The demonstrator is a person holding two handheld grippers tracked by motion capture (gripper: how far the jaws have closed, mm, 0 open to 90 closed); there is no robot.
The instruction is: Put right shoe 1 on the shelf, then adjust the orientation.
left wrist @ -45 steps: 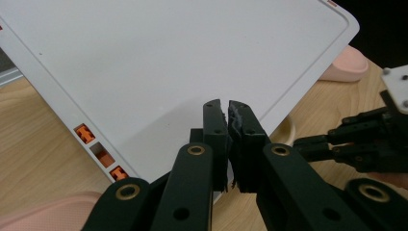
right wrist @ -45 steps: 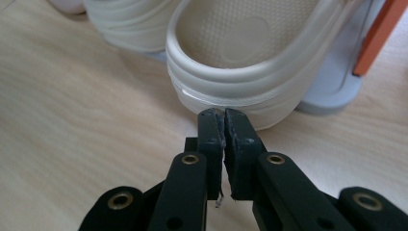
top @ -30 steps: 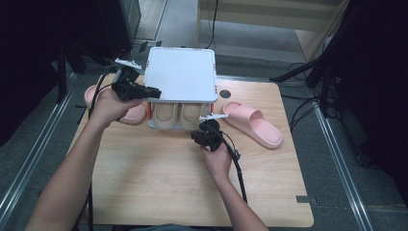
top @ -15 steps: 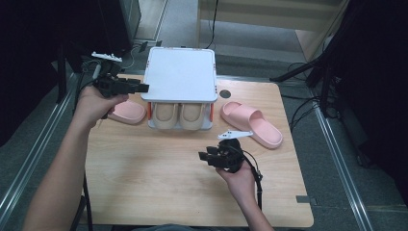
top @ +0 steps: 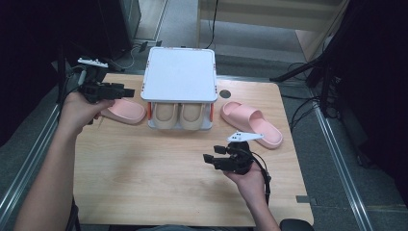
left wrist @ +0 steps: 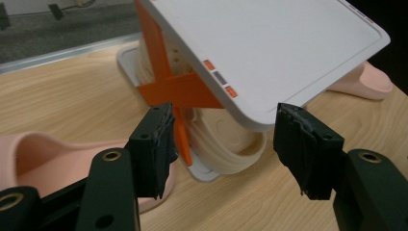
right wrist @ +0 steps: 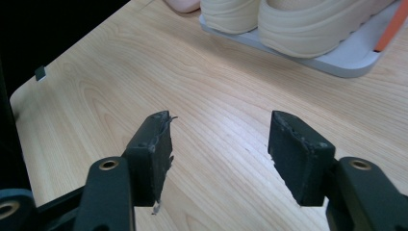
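Note:
A white shoe rack [top: 179, 74] with orange braces [left wrist: 173, 89] stands at the back of the wooden table [top: 159, 178], with a pair of beige shoes [top: 179, 114] on its lower shelf. One pink slipper [top: 122, 110] lies left of it and another pink slipper [top: 250, 122] lies to its right. My left gripper [top: 126, 90] hovers over the left slipper and points at the rack's side. Its jaws have just been opening and hold nothing. My right gripper [top: 208, 159] is in front of the rack over bare wood. Its jaws have also just been opening, with nothing between them.
The table's left edge runs beside a metal rail [top: 29, 159] and dark equipment. A small round hole [top: 224, 94] sits in the tabletop right of the rack. Cables [top: 300, 110] trail on the floor at the right.
My left hand has drawn back leftward from the rack's top edge. My right hand has pulled away from the rack's front toward the near right of the table.

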